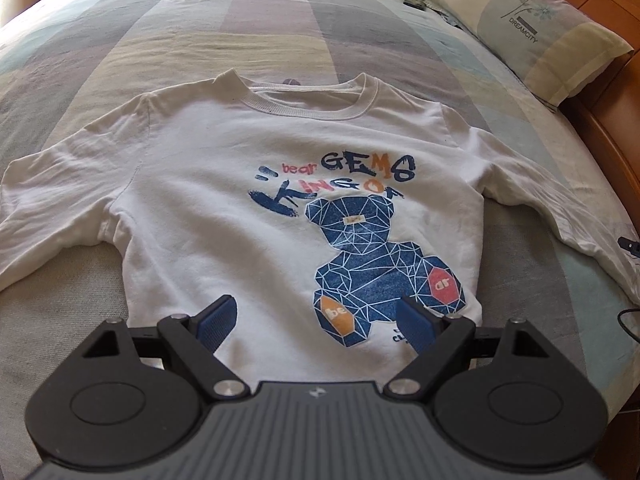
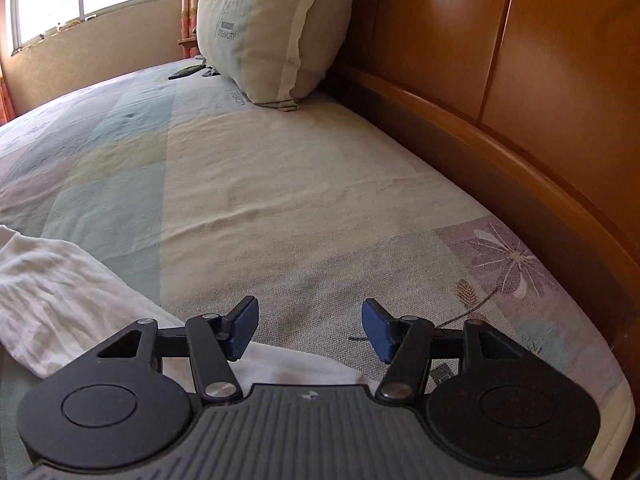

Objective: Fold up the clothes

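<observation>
left gripper [image 1: 316,322]: I have its fingers spread wide with nothing between them, hovering over the hem end of the shirt; contact with the cloth I can't tell.
right gripper [image 2: 310,330]: also wide apart and empty, over the right sleeve's end, looking across bare bed toward the headboard.
sweatshirt [image 1: 224,208]: white, long-sleeved, blue bear print up, lying flat and spread out on the bed, collar at the far end, hem nearest me. No fold visible in either view.
left sleeve [image 1: 52,200]: angled out and down from the shoulder, lying flat on the sheet.
right sleeve [image 2: 60,300]: runs out toward the bed's right side; wrinkled, its cuff hidden under my right gripper body.
reading: a spread-out layout exposes hem, sleeves and shoulders to both grippers, so it suits a fold. Equally it fits a shirt laid back out flat. I can't settle which.
bedsheet [image 2: 280,184]: patchwork pastel, mildly creased, clear space to the right of the shirt.
pillow [image 1: 532,28]: far right, against the wooden headboard [image 2: 520,80], well apart from the shirt.
cable [image 1: 628,320]: dark, at the right bed edge near the sleeve; I judge it a snag risk.
</observation>
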Tool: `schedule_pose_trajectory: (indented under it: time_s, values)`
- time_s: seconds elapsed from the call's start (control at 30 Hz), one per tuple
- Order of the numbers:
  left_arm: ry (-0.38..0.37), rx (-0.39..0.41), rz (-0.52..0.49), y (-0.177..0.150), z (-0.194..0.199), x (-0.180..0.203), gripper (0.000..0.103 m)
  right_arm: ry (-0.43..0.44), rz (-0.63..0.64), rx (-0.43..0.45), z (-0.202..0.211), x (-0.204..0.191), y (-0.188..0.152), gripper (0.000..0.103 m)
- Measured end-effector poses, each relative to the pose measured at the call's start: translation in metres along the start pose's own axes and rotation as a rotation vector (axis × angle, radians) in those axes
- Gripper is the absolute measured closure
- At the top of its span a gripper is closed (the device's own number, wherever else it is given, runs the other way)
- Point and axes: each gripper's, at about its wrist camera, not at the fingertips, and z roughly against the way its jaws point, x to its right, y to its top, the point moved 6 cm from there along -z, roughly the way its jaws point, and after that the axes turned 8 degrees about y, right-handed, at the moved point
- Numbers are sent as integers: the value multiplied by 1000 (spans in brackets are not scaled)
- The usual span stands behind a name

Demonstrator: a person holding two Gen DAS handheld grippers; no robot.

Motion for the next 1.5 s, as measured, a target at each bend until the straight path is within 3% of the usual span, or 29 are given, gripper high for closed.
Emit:
schedule_pose_trajectory:
  time_s: [0.1,0.17,0.4,0.47,0.53,0.57,0.6,0.7,0.83,0.9,0.97,1.03,1.07,1.17,1.23,1.3,1.4,1.5]
  values:
    - [-2,-4,-9,2,-2,6,16,25,121,-73,-6,-17,-19,39]
    - [-4,-6,-19,4,-3,11,16,8,192,-50,-4,-24,-26,39]
    - [-10,-11,-54,11,-8,28,16,40,384,-135,-12,-34,-13,40]
    - [-16,-15,-57,10,-9,32,16,104,364,-167,-14,-30,-10,49]
    - [-19,-20,-54,9,-11,35,16,166,342,-175,-10,-30,-12,86]
    - [-18,-23,-50,8,-12,35,16,197,331,-178,-9,-31,-13,91]
    - [-16,-25,-48,8,-13,36,16,183,349,-170,-8,-34,-14,97]
    - [-13,-20,-50,10,-12,39,16,86,380,-107,-7,-36,-10,98]
    - [-15,-4,-60,12,-7,44,16,-47,319,-57,-13,-26,5,96]
    - [-13,-6,-55,12,-7,45,16,-1,272,-37,-13,-40,3,89]
    - [-12,-6,-51,12,-9,47,16,51,224,-16,-12,-55,1,74]
    - [-19,-9,-51,12,-10,50,16,102,176,4,-12,-71,-2,39]
    - [-22,-12,-58,11,-11,53,16,128,152,15,-11,-78,-3,34]
    - [-25,-15,-84,9,-12,58,16,206,80,45,-10,-101,-5,30]
    - [-23,-21,-82,8,-13,57,16,159,98,-10,-15,-97,-26,30]
    - [-19,-29,-71,7,-14,53,16,176,93,38,1,-80,-38,29]
    - [-20,-26,-57,10,-15,52,16,130,-78,40,36,-36,-42,25]
    - [-34,-22,-67,15,-17,59,16,147,-274,114,71,-4,-48,12]
